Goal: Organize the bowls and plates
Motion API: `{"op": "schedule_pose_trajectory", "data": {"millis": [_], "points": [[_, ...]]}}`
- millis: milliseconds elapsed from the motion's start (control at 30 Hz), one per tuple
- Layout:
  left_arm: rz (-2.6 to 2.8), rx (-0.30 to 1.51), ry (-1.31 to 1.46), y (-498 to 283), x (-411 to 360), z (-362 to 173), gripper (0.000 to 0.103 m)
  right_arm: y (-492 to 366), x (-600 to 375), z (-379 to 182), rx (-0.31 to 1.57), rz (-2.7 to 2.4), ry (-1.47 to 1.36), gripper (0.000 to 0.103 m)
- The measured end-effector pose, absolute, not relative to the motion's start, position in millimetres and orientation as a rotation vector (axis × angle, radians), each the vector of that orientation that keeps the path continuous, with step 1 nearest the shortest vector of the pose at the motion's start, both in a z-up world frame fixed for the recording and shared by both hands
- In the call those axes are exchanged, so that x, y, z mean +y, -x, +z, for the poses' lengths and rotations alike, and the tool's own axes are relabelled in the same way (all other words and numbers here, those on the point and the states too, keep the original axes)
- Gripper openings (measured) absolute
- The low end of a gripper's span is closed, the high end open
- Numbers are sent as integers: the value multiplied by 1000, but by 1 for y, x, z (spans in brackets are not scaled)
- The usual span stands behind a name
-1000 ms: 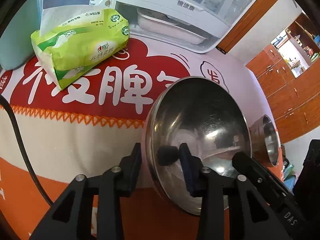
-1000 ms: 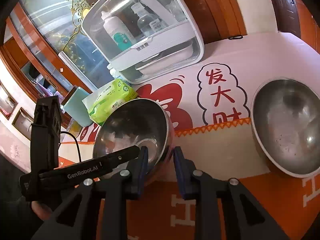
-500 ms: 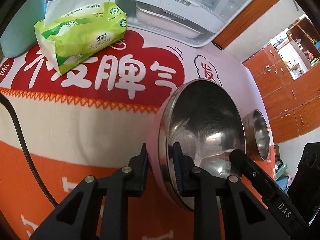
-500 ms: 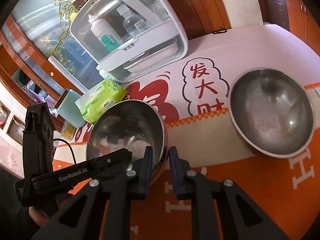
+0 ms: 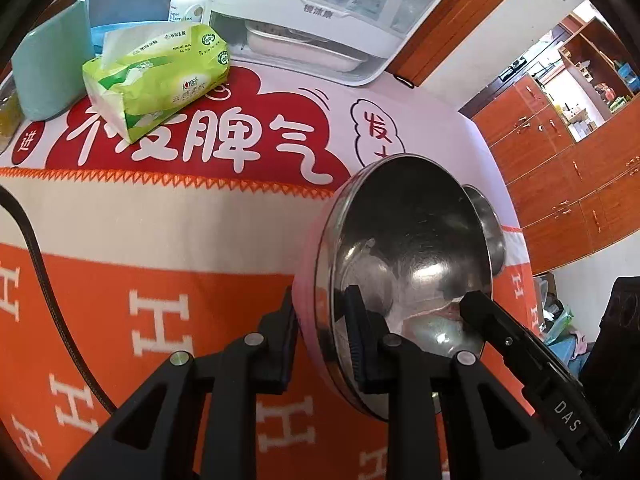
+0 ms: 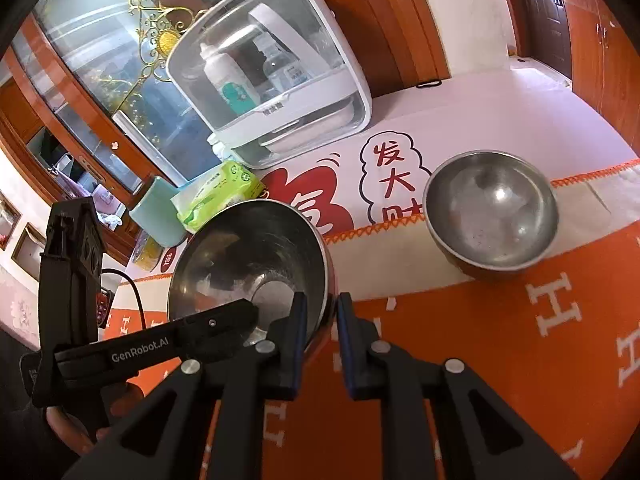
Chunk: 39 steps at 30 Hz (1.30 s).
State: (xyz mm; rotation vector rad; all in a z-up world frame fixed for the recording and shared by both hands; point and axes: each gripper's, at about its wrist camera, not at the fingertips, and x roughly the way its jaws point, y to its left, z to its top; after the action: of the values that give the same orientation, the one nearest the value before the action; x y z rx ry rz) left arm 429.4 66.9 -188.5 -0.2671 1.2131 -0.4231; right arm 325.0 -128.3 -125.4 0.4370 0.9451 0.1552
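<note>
A steel bowl with a pink outside (image 5: 412, 240) hangs tilted above the orange tablecloth (image 5: 160, 280), held from both sides. My left gripper (image 5: 322, 336) is shut on its left rim, one pad inside and one outside. My right gripper (image 6: 320, 328) is shut on the opposite rim of the same bowl (image 6: 248, 256). The right gripper's finger (image 5: 500, 332) shows at the bowl's far edge in the left wrist view. A second steel bowl (image 6: 492, 216) stands on the cloth to the right, partly hidden behind the held bowl (image 5: 486, 224) in the left wrist view.
A green tissue pack (image 5: 160, 76), a teal cup (image 5: 52, 68) and a white lidded cabinet with bottles (image 6: 272, 80) stand along the back of the table. A black cable (image 5: 40, 280) runs down the left. A hand (image 6: 72, 420) holds the left gripper.
Both grippers' jaws narrowed onto the bowl's rim. The bowl has come up off the cloth, and the table now looks farther away in both views.
</note>
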Motion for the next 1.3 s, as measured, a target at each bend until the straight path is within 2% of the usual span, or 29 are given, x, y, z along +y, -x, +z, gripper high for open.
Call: {"op": "schedule_pose_trajectory", "data": {"millis": [900, 1300], "points": [[-436, 1097, 254, -305, 93, -91, 21, -204, -98, -32, 827, 155, -331, 15], [-397, 1088, 273, -240, 115, -74, 21, -149, -73, -13, 854, 180, -225, 15]]}}
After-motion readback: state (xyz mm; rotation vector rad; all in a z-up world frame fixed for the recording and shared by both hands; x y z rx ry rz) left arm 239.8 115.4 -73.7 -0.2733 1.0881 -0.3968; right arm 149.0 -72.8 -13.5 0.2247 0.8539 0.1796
